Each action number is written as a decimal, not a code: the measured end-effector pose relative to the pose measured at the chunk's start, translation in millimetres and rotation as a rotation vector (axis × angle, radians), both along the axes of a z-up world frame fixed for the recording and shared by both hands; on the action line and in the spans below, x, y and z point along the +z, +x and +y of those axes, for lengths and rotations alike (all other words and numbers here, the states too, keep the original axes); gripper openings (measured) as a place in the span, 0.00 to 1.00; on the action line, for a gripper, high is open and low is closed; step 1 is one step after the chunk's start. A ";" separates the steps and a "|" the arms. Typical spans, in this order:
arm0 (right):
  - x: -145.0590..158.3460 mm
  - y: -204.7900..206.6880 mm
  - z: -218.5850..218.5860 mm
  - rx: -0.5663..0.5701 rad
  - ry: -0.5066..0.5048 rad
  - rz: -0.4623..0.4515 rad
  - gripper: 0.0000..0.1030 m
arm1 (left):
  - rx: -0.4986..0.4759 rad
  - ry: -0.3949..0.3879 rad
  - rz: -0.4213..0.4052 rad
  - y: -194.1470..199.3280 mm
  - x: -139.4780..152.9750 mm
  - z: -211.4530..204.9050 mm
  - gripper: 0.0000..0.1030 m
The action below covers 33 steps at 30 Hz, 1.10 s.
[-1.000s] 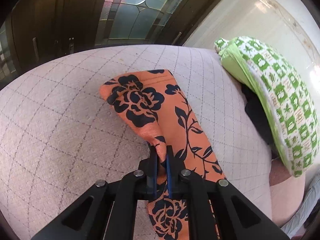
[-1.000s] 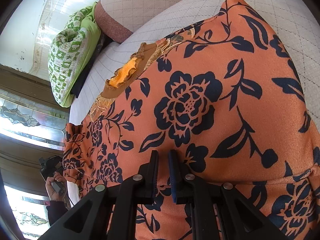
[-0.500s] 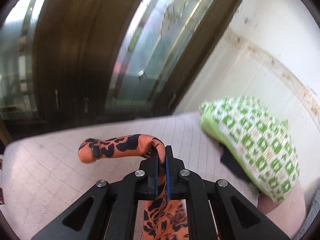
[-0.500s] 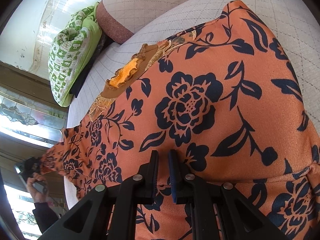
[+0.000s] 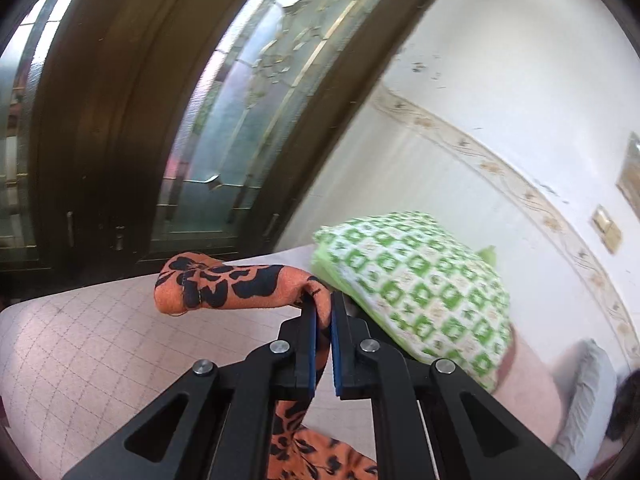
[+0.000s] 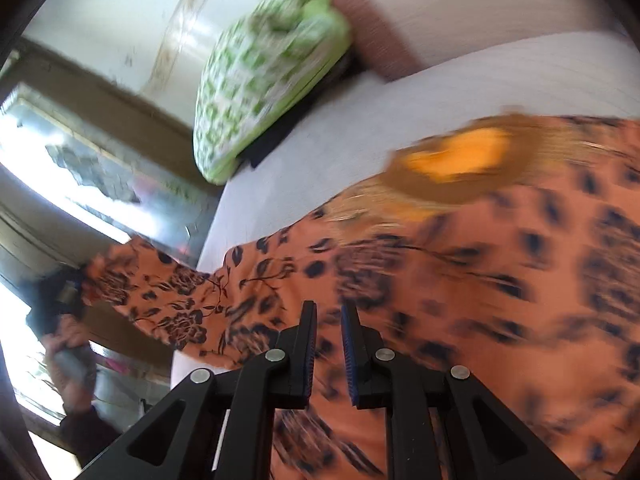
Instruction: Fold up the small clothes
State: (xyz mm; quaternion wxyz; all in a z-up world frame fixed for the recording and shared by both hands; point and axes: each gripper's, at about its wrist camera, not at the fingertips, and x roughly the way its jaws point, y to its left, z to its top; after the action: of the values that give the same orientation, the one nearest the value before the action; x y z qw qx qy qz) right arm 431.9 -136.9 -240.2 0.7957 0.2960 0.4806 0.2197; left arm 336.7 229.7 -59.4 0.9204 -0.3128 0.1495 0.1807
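An orange garment with black flowers lies spread on the pale quilted bed, its gold-trimmed neckline towards the back. My left gripper is shut on the garment's sleeve and holds it up off the bed; the cuff end droops to the left and the rest hangs below the fingers. In the right wrist view that sleeve stretches left to a person's hand. My right gripper hovers over the garment's body, a narrow gap between its jaws, with nothing in it.
A green and white patterned pillow lies on a dark cloth at the head of the bed, close to the right of the left gripper. A dark wooden door with leaded glass stands beyond the bed's far edge. A white wall is at the right.
The left gripper has risen with the sleeve, lifting it off the bed, and now looks more level. The right gripper has swept sideways across the garment; its view is blurred.
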 end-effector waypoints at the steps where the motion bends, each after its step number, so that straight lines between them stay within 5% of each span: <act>1: -11.3 13.1 22.0 0.024 -0.017 0.054 0.15 | -0.010 0.002 -0.014 -3.6 4.0 -4.6 0.06; 3: -38.0 29.7 62.7 0.092 -0.072 0.149 0.15 | -0.020 0.017 -0.034 -9.9 12.4 -15.1 0.06; 6: -30.6 34.6 84.7 0.131 -0.137 0.078 0.15 | -0.059 0.040 -0.056 -13.2 22.1 -28.5 0.06; 9: -18.2 29.1 55.6 0.109 -0.004 0.083 0.15 | -0.098 0.044 -0.068 -14.5 26.6 -38.4 0.06; 12: -12.4 25.5 31.7 0.113 -0.001 0.036 0.14 | -0.140 0.027 -0.076 -14.3 29.8 -49.3 0.06; 16: -47.3 22.3 29.2 0.188 -0.077 0.232 0.13 | -0.193 0.046 -0.071 -13.9 36.2 -72.9 0.06; 17: -46.2 14.1 18.2 0.179 -0.042 0.218 0.12 | -0.219 0.049 -0.077 -15.3 38.3 -83.1 0.06; 22: -16.1 -42.5 -81.9 0.028 -0.135 0.107 0.12 | -0.341 0.148 -0.101 -18.6 49.4 -145.9 0.06; 25: -2.7 -76.3 -161.8 -0.180 -0.182 0.062 0.12 | -0.448 0.200 -0.104 -17.2 50.0 -195.7 0.06; 28: 13.1 -100.2 -240.3 -0.427 -0.117 0.016 0.14 | -0.579 0.241 -0.080 -11.9 39.3 -256.0 0.06; 31: 31.6 -114.3 -282.9 -0.550 -0.131 -0.073 0.14 | -0.736 0.290 -0.036 -4.3 14.0 -330.9 0.06; 33: 37.4 -116.4 -290.6 -0.589 -0.150 -0.103 0.14 | -0.919 0.377 0.055 6.9 -17.3 -389.9 0.22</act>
State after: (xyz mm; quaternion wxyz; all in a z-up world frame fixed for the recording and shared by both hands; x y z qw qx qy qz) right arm 315.5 -427.4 -202.7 0.8680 0.3515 0.3481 -0.0418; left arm 343.7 -160.1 -76.8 0.9411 -0.0377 0.2607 -0.2118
